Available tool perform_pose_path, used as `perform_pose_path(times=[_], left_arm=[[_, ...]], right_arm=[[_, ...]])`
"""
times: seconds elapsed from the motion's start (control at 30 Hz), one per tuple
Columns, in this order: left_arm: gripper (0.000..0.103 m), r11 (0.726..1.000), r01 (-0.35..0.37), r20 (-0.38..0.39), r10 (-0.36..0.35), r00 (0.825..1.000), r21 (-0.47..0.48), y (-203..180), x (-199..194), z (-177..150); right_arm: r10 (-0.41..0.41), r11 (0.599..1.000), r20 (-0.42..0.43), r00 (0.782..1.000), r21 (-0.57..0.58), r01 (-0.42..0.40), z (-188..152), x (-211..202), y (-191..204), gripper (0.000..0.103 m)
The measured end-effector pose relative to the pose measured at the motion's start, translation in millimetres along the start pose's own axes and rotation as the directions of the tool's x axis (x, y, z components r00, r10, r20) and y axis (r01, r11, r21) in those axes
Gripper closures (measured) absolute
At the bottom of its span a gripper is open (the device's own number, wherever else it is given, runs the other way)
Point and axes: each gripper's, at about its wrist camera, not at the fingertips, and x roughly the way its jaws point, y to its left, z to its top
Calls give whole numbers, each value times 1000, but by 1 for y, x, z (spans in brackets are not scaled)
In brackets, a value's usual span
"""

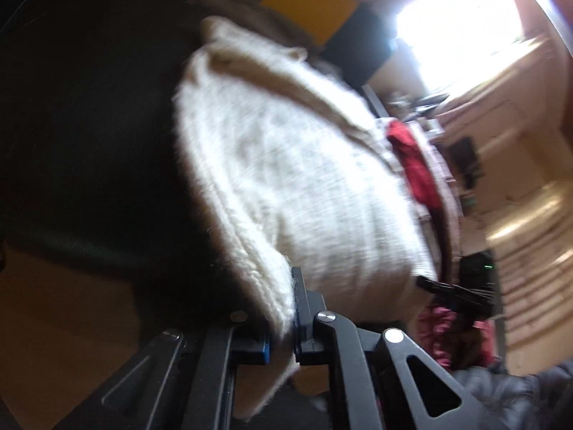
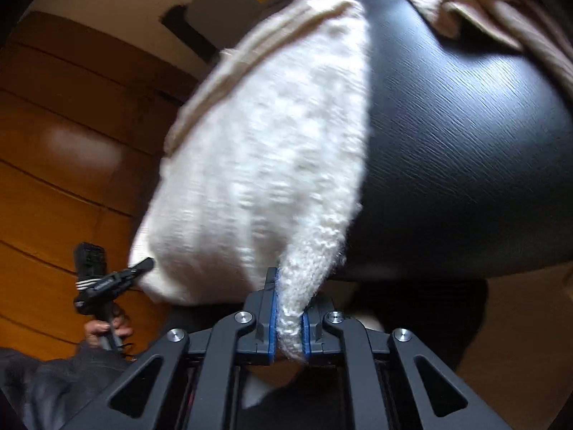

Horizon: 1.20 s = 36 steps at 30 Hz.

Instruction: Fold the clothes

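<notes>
Left wrist view: your left gripper (image 1: 286, 326) has its jaws clamped on the edge of the white knit sweater (image 1: 286, 179). The knit fills the centre of the frame, running up toward the top centre, with the dark desk (image 1: 89, 125) on the left side. A beige band of the garment crosses its upper part. A red garment (image 1: 412, 157) sits right of centre, near the sweater's far edge. At lower right, the right gripper's tip (image 1: 426, 282) touches the sweater's other corner.

Right wrist view: at lower left you see the left gripper and the hand (image 2: 104, 333) holding it, its tip at the knit's lower left corner. The sweater hangs centre frame, partly off the desk edge. Your right gripper (image 2: 289, 326) is clenched on a bunched fold of knit between the blue pads (image 2: 272, 322). Desk top is on the right; more beige cloth (image 2: 483, 10) and the red garment lie at upper right.

Handling, my read: thick, soft, stretchy knit, light to moderate weight, no stiffness, so it sags between grips. Fuzzy surface should hold well in the pads. Take it at corners or the hem, both sides level, and keep tension even or the fold skews.
</notes>
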Motion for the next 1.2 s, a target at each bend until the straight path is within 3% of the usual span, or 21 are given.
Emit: perform_pose_path(times=[0.13, 0.3, 0.5, 0.7, 0.87, 1.0, 1.1, 1.2], left_arm=[[96, 995, 102, 34, -103, 994, 16, -7, -6, 20], [96, 983, 178, 71, -180, 981, 39, -16, -8, 52], [96, 966, 252, 149, -258, 955, 57, -26, 6, 126], [96, 971, 233, 202, -237, 950, 45, -16, 41, 214], [96, 984, 170, 173, -160, 972, -45, 14, 95, 262], [96, 988, 68, 64, -59, 996, -138, 50, 142, 264], [96, 980, 109, 73, -98, 993, -166, 64, 148, 250], [96, 989, 73, 58, -65, 996, -131, 56, 137, 229]], right_arm=[[109, 994, 54, 993, 16, -110, 13, -5, 6, 92], [212, 976, 117, 970, 31, -217, 43, 2, 15, 92], [277, 957, 218, 936, 26, -290, 111, 16, 33, 92], [223, 971, 244, 944, 35, -238, 191, 33, 27, 92], [160, 978, 249, 955, 94, -188, 245, 61, 5, 92], [101, 974, 205, 974, 177, -138, 268, 81, -26, 92], [117, 968, 202, 972, 195, -157, 267, 82, -40, 96], [138, 968, 215, 967, 179, -178, 251, 79, -41, 96]])
